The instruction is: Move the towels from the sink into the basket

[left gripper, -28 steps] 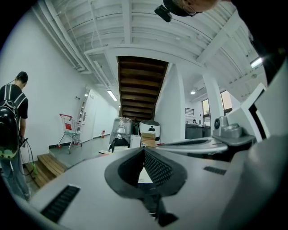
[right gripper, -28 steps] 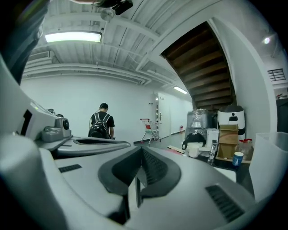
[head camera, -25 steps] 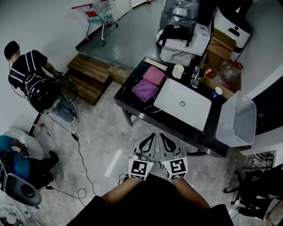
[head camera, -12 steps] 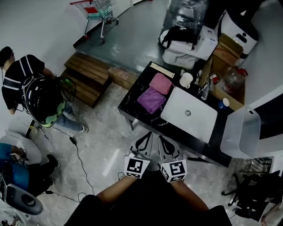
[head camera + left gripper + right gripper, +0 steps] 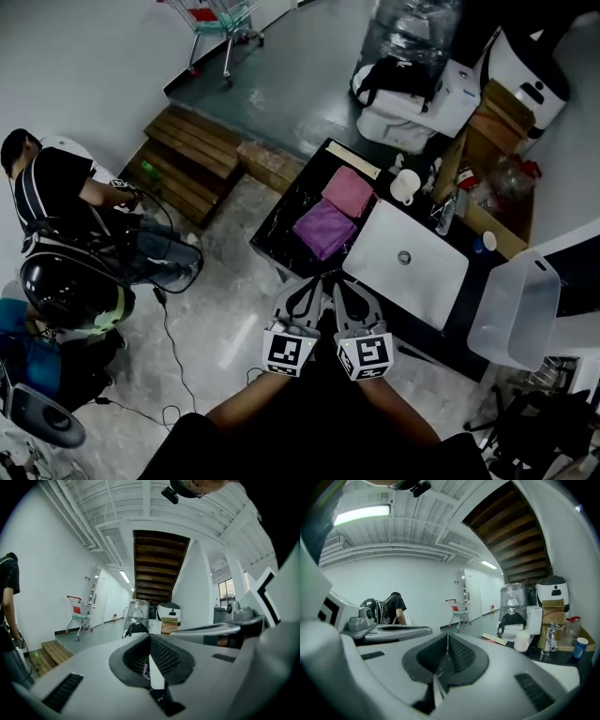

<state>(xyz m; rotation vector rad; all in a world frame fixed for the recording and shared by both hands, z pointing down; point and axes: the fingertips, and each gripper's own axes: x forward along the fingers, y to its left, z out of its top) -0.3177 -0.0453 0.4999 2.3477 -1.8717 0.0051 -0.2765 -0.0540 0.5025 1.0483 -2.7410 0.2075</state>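
A purple towel (image 5: 325,228) and a pink towel (image 5: 348,190) lie folded on the black counter (image 5: 291,211), just left of the white sink (image 5: 412,264). The sink basin holds nothing I can see. A translucent white basket (image 5: 511,305) stands off the counter's right end. My left gripper (image 5: 314,279) and right gripper (image 5: 336,279) are side by side at the counter's near edge, short of the purple towel. Both are shut and empty. In the left gripper view the gripper's (image 5: 150,637) jaws meet at the tip, and so do the right gripper's (image 5: 447,634) in its own view.
A white mug (image 5: 406,186), a faucet (image 5: 445,211) and a cardboard box (image 5: 487,197) sit along the counter's far side. A water dispenser (image 5: 412,56) stands behind. Wooden steps (image 5: 192,155), a person (image 5: 66,187) and floor cables (image 5: 173,328) are on the left.
Both grippers have moved forward together, and the counter with the towels now lies right at their tips. The person at the left has bent lower.
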